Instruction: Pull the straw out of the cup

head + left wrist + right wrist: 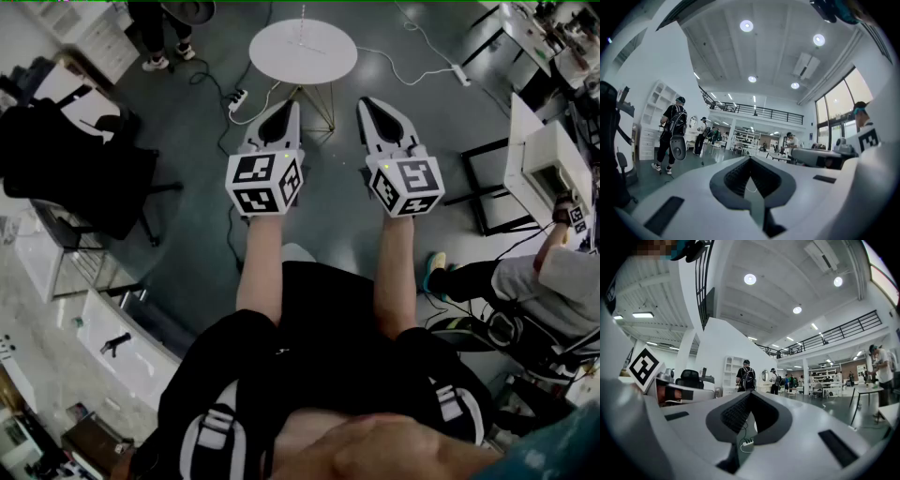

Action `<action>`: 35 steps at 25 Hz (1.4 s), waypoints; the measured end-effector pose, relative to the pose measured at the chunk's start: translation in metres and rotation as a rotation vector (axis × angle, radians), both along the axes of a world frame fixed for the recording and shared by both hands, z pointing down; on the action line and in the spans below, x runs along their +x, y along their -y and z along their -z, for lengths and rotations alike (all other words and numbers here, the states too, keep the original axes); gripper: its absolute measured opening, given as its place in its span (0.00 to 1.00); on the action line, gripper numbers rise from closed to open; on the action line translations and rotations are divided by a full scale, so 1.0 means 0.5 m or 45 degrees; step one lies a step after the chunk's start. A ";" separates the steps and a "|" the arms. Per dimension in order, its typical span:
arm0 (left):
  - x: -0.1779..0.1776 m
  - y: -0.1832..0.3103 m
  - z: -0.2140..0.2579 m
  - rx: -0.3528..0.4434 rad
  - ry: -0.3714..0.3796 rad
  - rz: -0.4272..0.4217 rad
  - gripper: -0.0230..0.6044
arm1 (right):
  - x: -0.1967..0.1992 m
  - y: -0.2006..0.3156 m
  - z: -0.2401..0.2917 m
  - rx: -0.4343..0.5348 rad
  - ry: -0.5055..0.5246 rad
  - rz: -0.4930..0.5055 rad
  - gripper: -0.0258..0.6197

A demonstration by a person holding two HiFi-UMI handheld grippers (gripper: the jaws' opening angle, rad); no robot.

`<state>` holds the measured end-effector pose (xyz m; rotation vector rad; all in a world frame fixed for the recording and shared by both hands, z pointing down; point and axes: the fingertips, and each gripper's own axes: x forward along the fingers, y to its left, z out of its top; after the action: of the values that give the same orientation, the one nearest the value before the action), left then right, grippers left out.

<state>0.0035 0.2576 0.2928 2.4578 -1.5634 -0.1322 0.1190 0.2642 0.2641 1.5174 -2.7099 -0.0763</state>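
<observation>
- The left gripper (pixel 292 104) and the right gripper (pixel 365 101) were smooth white plastic shells. Each tapered to a blunt point and carried a cube of black-and-white square markers at its rear.
- A bare forearm ran back from each cube toward the person's black shirt.
- In the left gripper view, the left gripper (pixel 750 158) showed dark ribbed pads lining a diamond-shaped hollow. Its jaws were clenched, with the tips meeting and nothing between them.
- In the right gripper view, the right gripper (pixel 751 393) had the same ribbed hollow and its tips were also pressed together, gripping nothing.
- Both grippers hung in the air above a glossy dark grey floor (pixel 197 197), side by side and apart, touching nothing.
- A round white table (pixel 328 56) on thin gold wire legs stood ahead of the tips.
- A thin upright thing (pixel 303 23) stood near the far edge of the table top. It was too small to tell whether it was the cup and straw.
- A white power strip (pixel 238 97) lay on the floor by the table's left edge, with dark cable trailing from it.
</observation>
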 end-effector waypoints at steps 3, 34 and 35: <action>0.047 -0.060 -0.014 -0.012 0.005 0.007 0.05 | 0.053 -0.046 0.007 -0.002 0.026 -0.003 0.07; -0.048 -0.052 -0.020 -0.001 -0.020 0.101 0.05 | 0.059 0.014 0.019 0.082 0.220 -0.098 0.07; -0.057 -0.035 -0.015 0.005 -0.026 0.099 0.05 | 0.061 0.034 0.027 0.091 0.236 -0.120 0.07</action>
<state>-0.0250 0.2752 0.3000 2.3913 -1.6523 -0.1725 0.1496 0.2472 0.2504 1.7529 -2.7967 -0.0324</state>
